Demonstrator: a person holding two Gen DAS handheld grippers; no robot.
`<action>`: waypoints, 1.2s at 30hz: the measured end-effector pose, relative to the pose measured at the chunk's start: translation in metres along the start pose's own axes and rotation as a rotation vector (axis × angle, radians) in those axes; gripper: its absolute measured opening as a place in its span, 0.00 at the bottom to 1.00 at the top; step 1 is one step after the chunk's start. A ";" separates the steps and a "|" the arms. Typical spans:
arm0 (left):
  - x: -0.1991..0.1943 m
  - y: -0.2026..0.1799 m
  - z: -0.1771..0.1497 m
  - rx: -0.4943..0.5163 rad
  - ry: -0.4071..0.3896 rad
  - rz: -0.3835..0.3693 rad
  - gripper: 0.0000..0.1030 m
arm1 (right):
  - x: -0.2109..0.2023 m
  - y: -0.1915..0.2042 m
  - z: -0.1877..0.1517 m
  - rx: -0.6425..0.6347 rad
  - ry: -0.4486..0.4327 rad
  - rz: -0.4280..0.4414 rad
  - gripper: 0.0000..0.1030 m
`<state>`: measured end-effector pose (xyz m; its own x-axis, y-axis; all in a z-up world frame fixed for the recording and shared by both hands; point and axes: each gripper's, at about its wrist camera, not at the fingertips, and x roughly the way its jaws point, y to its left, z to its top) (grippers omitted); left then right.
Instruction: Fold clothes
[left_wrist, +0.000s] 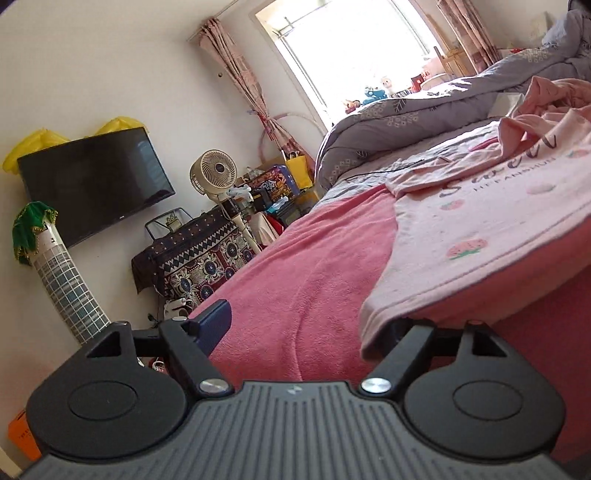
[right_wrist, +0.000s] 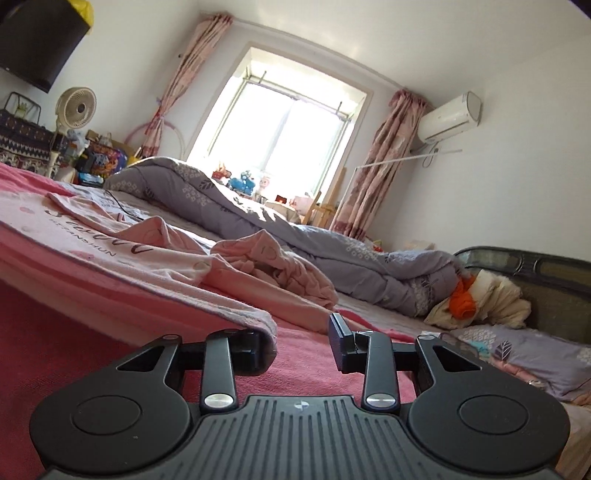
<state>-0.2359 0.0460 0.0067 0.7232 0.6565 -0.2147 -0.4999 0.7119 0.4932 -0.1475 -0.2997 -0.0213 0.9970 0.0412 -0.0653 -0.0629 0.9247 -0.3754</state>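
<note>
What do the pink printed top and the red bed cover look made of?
Pink printed top: thin soft knit, likely cotton, matte; it drapes limply and wrinkles finely. Red bed cover: looks like terry or fleece, matte; a fuzzy nap shows on its surface.

The right gripper (right_wrist: 299, 343) sits at lower centre, jaws parted over the red blanket (right_wrist: 74, 332); the pink shirt's (right_wrist: 122, 254) hem drapes its left finger.
</note>
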 end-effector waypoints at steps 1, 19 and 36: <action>-0.008 0.003 0.005 0.006 -0.029 0.011 0.80 | -0.005 0.000 0.001 -0.025 -0.018 -0.016 0.40; -0.031 -0.002 -0.032 0.105 0.087 -0.139 0.93 | -0.043 -0.004 -0.054 -0.088 0.216 0.066 0.50; -0.031 -0.023 -0.060 0.194 0.132 -0.242 0.93 | -0.038 -0.045 -0.064 0.040 0.238 0.239 0.74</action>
<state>-0.2755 0.0244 -0.0485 0.7353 0.5098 -0.4466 -0.2120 0.7989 0.5629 -0.1852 -0.3674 -0.0604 0.9156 0.1737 -0.3626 -0.2872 0.9137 -0.2875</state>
